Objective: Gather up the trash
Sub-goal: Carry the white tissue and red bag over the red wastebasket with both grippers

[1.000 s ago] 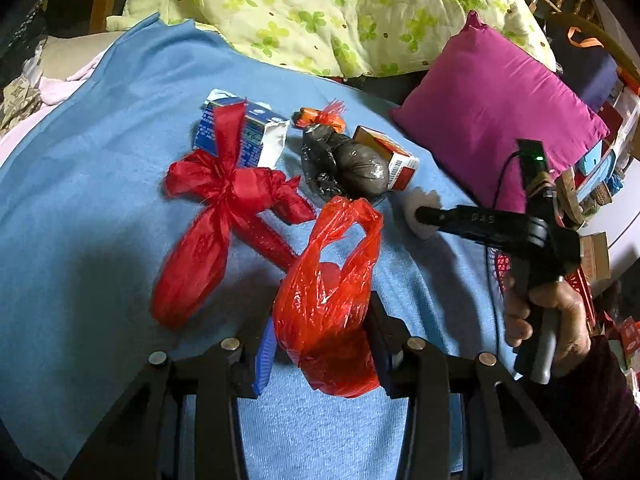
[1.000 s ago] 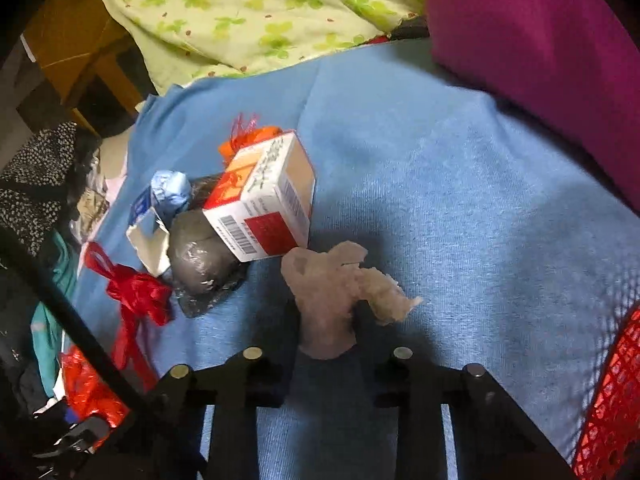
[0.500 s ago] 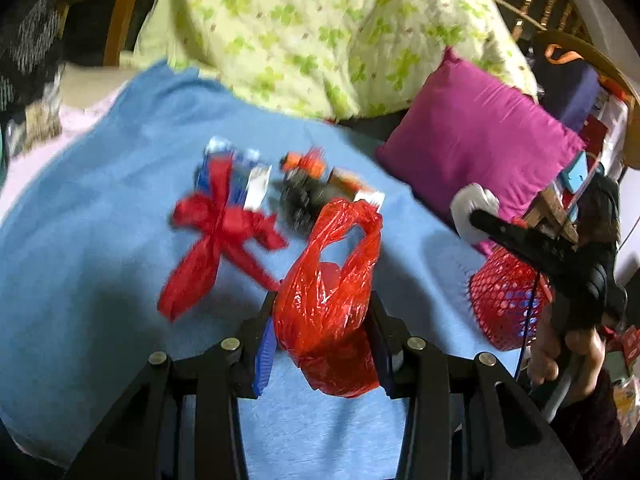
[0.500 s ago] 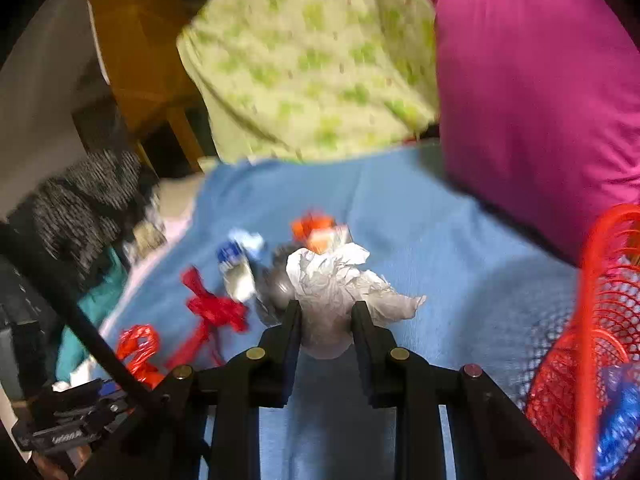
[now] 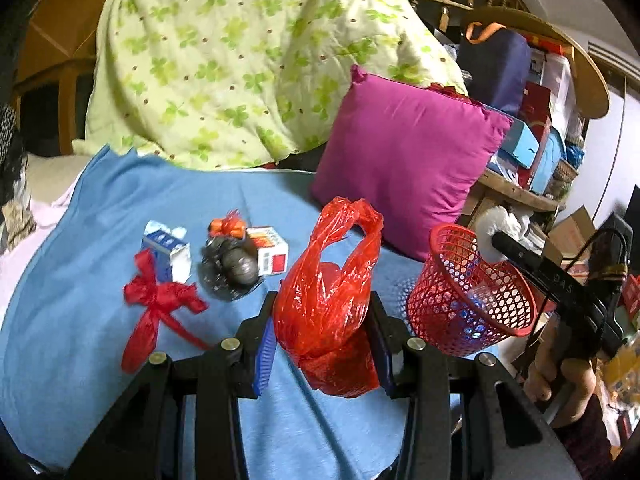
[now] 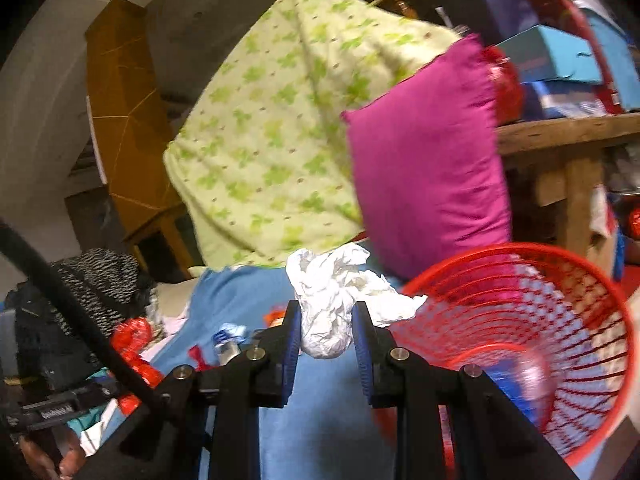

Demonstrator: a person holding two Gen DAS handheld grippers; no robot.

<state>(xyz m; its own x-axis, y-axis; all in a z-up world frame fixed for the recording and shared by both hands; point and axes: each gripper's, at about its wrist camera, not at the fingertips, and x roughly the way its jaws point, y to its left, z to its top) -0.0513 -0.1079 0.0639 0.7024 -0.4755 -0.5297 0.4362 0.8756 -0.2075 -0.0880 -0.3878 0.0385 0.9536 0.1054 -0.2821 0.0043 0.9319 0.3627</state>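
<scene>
My left gripper (image 5: 322, 322) is shut on a crumpled red plastic bag (image 5: 328, 292), lifted above the blue blanket (image 5: 80, 280). My right gripper (image 6: 325, 326) is shut on a wad of white tissue (image 6: 336, 292), held up just left of the red mesh basket (image 6: 560, 344). In the left wrist view that tissue (image 5: 494, 226) hangs over the far rim of the basket (image 5: 468, 292), with the right gripper (image 5: 500, 240) seen from the side. On the blanket lie a red ribbon bow (image 5: 160, 300), a torn blue carton (image 5: 166, 254), a dark wrapped lump (image 5: 232, 266), an orange scrap (image 5: 228, 227) and a red-and-white box (image 5: 270, 254).
A magenta cushion (image 5: 404, 156) and a green-patterned quilt (image 5: 240, 60) stand behind the blanket. A cluttered wooden shelf (image 5: 536, 128) is at the right. The basket holds some blue and clear trash. Dark clothing (image 6: 96, 280) is piled at the left of the bed.
Both grippers rose from the blanket with their loads. The right one carried the tissue rightwards to the red basket. The left one pulled back and swung right, bringing the basket into its view.
</scene>
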